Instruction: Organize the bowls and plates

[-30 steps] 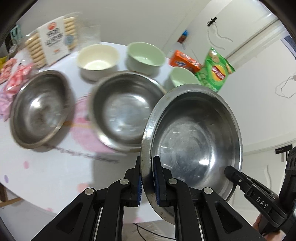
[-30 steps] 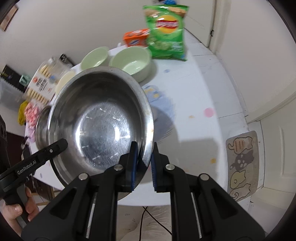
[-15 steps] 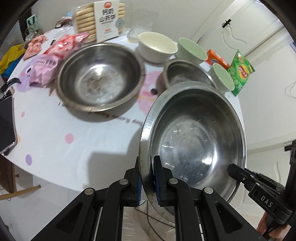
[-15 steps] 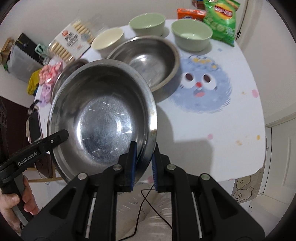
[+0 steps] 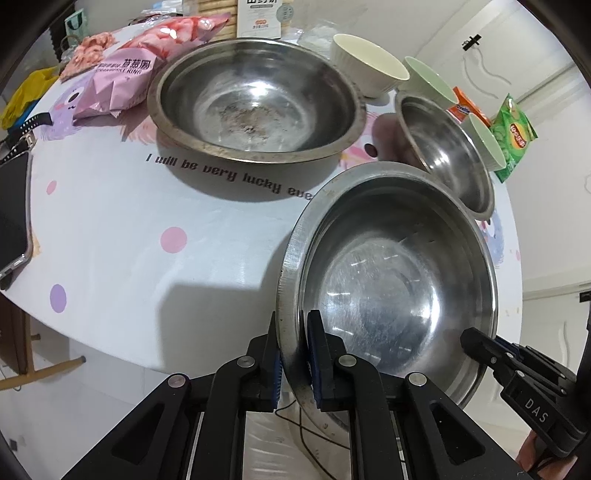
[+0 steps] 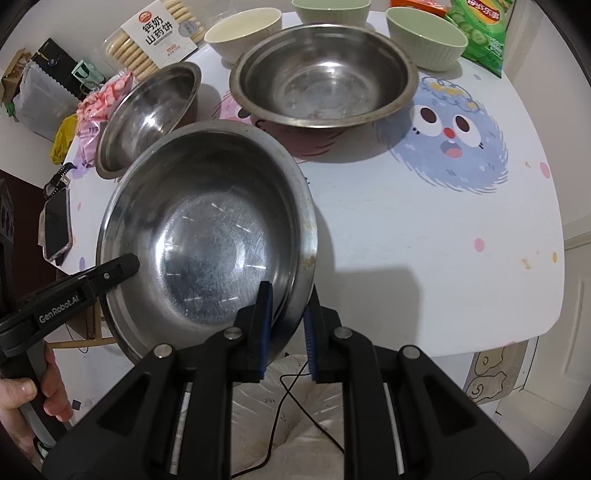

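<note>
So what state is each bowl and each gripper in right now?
Held steel bowl: in the air, tilted, empty, gripped at two rim spots.
Left gripper: shut on its rim.
Right gripper: shut on its rim.
Two steel bowls: on table, upright, empty.
Cream bowl: upright.
Green bowls: upright.

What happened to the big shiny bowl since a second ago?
The held steel bowl was carried back toward the table's near edge, so the other bowls look farther off. Both the left gripper and right gripper stayed clamped on its rim.
</note>
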Demonstrator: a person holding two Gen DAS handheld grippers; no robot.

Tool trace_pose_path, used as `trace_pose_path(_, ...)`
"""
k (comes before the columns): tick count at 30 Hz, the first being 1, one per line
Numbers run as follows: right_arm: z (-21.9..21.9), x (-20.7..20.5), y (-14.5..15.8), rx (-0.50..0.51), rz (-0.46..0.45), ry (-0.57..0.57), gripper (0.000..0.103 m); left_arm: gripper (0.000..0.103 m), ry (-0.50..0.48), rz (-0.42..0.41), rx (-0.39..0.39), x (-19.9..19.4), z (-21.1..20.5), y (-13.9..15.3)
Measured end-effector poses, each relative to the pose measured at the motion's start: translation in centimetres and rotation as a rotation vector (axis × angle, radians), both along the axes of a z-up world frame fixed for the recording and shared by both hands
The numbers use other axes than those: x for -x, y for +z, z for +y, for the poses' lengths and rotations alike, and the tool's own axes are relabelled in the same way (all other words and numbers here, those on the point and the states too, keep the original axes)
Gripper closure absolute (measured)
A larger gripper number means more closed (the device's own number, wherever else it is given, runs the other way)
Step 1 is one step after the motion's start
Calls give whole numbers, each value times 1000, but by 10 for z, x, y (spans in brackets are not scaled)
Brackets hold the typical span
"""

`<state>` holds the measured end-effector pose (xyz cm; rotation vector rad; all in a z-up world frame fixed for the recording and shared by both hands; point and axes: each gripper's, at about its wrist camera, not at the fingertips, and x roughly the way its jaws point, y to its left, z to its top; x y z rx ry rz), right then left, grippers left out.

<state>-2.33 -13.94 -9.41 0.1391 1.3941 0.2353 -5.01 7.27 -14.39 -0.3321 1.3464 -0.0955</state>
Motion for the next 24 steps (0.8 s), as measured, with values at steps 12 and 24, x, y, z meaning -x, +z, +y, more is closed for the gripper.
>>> trace_pose_path(12,2,-4,-12,0,-12,-22,85,92,5,-5,7,-9,6,-13)
trace_pose_path(24,3,-7,-22,-1,8,-26,82,92,0,-13,-4,-10,5,-16)
